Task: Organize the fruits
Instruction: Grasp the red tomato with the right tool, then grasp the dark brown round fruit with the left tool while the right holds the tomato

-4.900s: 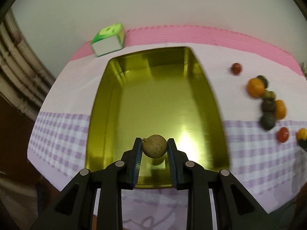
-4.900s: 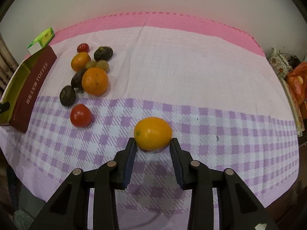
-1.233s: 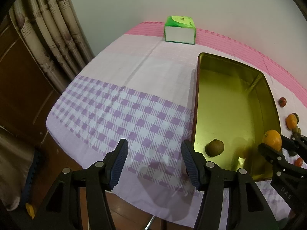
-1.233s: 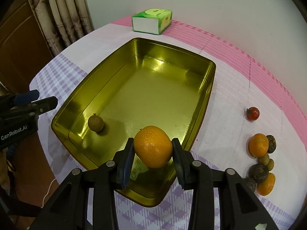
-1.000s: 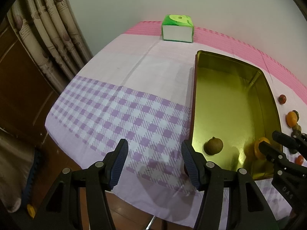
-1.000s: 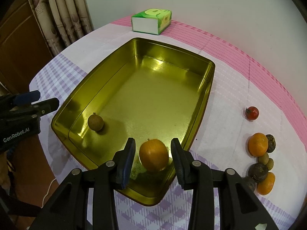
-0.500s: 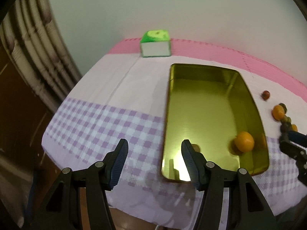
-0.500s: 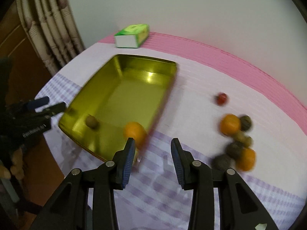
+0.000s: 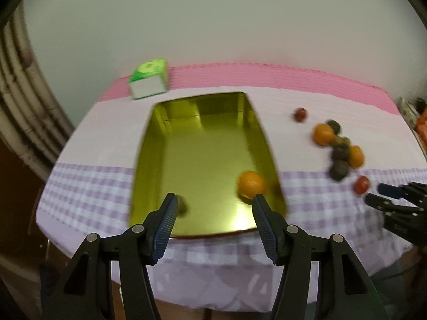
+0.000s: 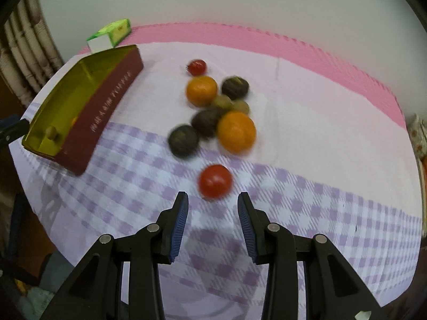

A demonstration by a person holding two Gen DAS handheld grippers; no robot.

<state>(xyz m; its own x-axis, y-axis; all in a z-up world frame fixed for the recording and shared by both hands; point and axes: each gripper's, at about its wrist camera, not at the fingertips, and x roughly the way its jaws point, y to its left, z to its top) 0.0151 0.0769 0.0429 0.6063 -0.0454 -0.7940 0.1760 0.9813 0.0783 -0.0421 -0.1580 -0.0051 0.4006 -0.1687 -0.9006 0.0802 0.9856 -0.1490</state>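
Claws are both standing open with nothing between their pads: the right claw (image 10: pixel 212 210) is hanging over the checked part of the bench cloth (image 10: pixel 307 197), just short of a red tomato (image 10: pixel 215 181), and the left claw (image 9: pixel 213 214) is hanging over the near end of the gold tin (image 9: pixel 149 144). Beyond the red tomato, a cluster of fruit is lying on the cloth: a large orange (image 10: pixel 236 131), a second orange (image 10: pixel 201 91), three dark round fruits (image 10: pixel 183 141) and two small greenish ones (image 10: pixel 222 102), all touching or nearly so, with a smaller tomato (image 10: pixel 197 67) sitting just behind them. The tin is sitting to the left of the cluster, well apart from it, showing a maroon outer wall. Inside it, an orange (image 9: pixel 251 185) is resting near the right wall and a small brown fruit (image 9: pixel 182 204) is lying at the near end, partly hidden by a left-claw finger. A green tissue box (image 9: pixel 148 82) is standing behind the tin, near the wall.
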